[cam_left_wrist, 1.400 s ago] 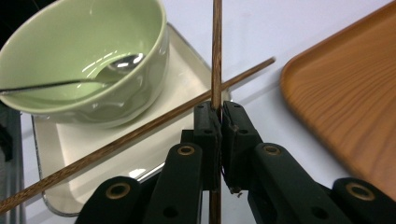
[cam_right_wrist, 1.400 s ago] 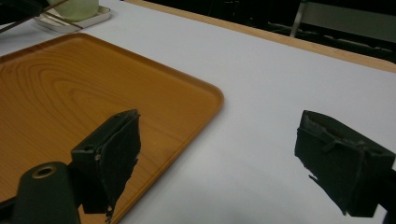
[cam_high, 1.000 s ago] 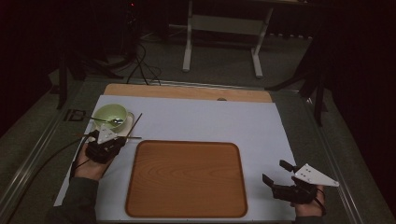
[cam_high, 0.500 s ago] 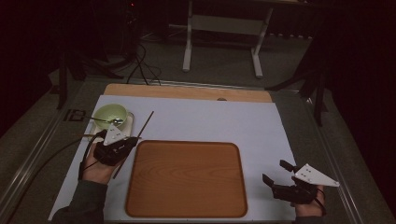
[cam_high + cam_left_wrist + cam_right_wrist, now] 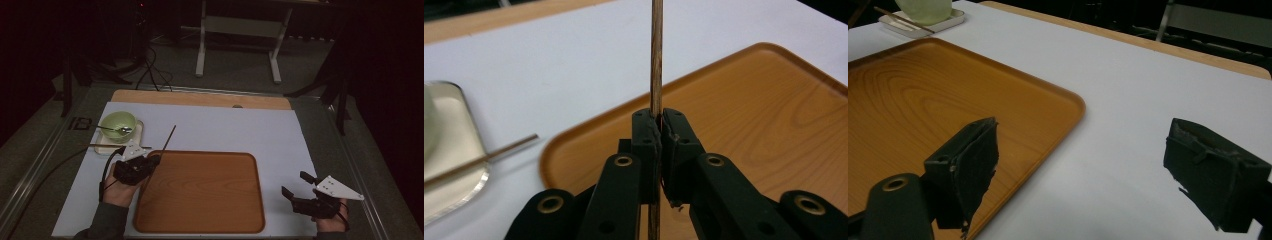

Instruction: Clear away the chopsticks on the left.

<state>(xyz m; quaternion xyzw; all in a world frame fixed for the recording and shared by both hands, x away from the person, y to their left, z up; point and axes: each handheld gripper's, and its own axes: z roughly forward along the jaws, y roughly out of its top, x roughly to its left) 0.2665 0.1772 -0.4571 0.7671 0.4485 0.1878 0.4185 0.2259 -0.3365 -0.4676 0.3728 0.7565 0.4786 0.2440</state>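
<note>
The left gripper [image 5: 152, 161] clamps a chopstick [image 5: 168, 139] at the wooden tray [image 5: 200, 222]'s corner, while the right gripper [image 5: 296, 189] rests with jaws apart.

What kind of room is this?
Probably a lab set up for recording tabletop tasks: a dark room, a white-covered table, cables on the floor, and a person working a hand-held gripper in each hand.

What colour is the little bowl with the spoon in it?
The small round bowl is pale green, clearest in the high view.

High view looks down; gripper views skim close, sharing the tray [image 5: 200, 192].
</note>
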